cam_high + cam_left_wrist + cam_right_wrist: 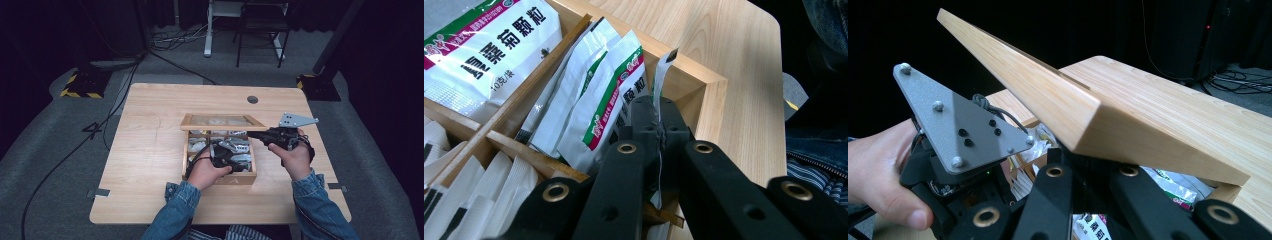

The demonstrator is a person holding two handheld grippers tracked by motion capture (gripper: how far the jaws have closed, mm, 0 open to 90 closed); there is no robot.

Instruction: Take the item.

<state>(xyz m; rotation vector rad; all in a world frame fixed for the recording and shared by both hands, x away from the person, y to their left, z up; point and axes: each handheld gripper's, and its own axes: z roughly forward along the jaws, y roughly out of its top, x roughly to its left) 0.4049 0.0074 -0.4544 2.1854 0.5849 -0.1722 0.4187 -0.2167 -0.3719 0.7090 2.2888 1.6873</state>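
- Sachet (663,75), thin and white, pinched edge-on between the closed jaws of the left gripper (658,117); sits at the box's near corner, about 6 o'clock of the wooden box (220,179), ready to come out, by the look of it.
- Gripped at the top edge, probably because the packets stand packed upright and offer nothing else.
- More sachets alongside: at least three green-and-red printed ones leaning in the same compartment (599,100), one large packet lying flat at 10 o'clock (489,50), a row of white ones at 7 o'clock, too tightly stacked to count.
- Dividers (524,95) keeping the sorts apart.
- Lid (1048,95), one, propped up, clamped at its edge by the right gripper (255,134), jaws shut on it; held open, presumably, to keep the box reachable.
- Two grippers, two hands, one box on one table (150,150).
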